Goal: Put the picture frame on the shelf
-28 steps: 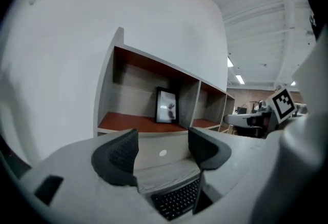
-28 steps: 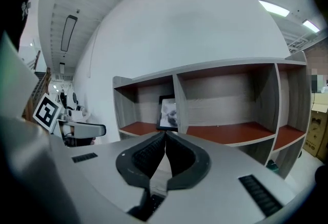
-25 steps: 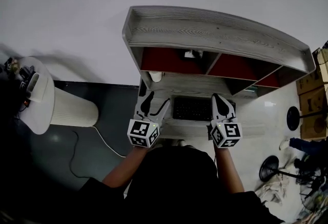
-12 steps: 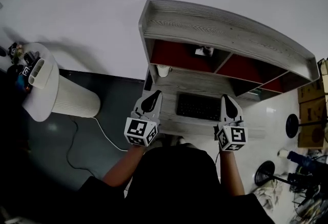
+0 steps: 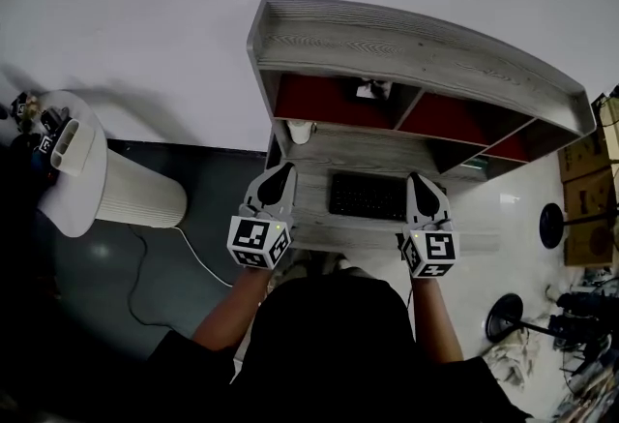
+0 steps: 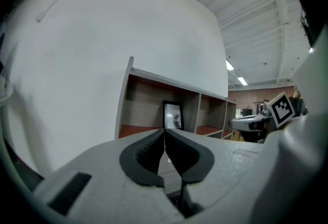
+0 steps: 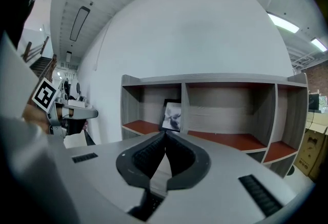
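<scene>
The picture frame [image 5: 370,90] stands upright in the shelf's [image 5: 416,48] left red-floored compartment, close to the divider. It shows in the left gripper view [image 6: 173,115] and in the right gripper view [image 7: 172,114] as a black frame with a pale picture. My left gripper [image 5: 280,171] hovers over the desk's front left, well short of the shelf, jaws shut with nothing between them [image 6: 164,134]. My right gripper [image 5: 417,182] hovers at the desk's front right, also shut and empty [image 7: 164,136].
A black keyboard [image 5: 366,196] lies on the grey desk [image 5: 455,242] between the grippers. A white cup [image 5: 300,131] stands at the desk's back left. A white round side table [image 5: 106,194] stands to the left. Cardboard boxes [image 5: 585,155] and black stands [image 5: 554,223] are on the right.
My left gripper's jaws have gone from open to shut, with nothing in them. Both grippers stay over the desk's front edge; the head view has shifted slightly.
</scene>
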`<state>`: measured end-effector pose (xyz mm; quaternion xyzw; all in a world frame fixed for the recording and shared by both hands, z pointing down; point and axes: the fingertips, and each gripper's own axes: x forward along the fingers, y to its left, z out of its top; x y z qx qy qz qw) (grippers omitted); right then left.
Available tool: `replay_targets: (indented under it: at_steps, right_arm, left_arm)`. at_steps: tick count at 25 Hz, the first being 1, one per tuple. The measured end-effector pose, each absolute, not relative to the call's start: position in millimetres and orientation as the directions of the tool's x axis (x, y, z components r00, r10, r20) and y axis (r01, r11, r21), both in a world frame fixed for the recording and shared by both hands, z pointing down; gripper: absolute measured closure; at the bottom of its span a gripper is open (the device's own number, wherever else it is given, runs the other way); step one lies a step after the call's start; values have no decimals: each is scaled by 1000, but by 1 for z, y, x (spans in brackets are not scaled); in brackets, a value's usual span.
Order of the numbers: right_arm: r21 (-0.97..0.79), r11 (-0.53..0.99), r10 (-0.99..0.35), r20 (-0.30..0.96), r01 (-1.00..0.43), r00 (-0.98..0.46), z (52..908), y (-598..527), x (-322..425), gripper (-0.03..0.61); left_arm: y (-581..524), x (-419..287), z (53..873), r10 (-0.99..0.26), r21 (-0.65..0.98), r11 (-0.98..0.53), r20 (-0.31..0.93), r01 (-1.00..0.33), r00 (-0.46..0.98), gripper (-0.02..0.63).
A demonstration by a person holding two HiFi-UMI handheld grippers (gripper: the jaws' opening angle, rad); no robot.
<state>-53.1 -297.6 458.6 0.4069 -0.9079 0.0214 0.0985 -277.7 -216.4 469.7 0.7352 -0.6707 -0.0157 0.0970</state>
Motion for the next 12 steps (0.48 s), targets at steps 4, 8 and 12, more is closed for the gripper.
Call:
replay_targets:
  at_steps: [4,8,12]
  right_arm:
    - [43,672,-732,191,-739,-654,460,-294,-57,566]
    - [46,677,-728,194,-735,-658,462,-293,-58,566]
    - [45,683,-721,199,-729,-664,461,-290,-61,566]
  left_arm:
    - [-214,-278,472,-989,168,-79,108,-983,98,592]
    - [-215,-279,472,-990,173,-73,106,-982,92,592]
    - [-216,-277,471,-990,163,-74,104,-984,92,592]
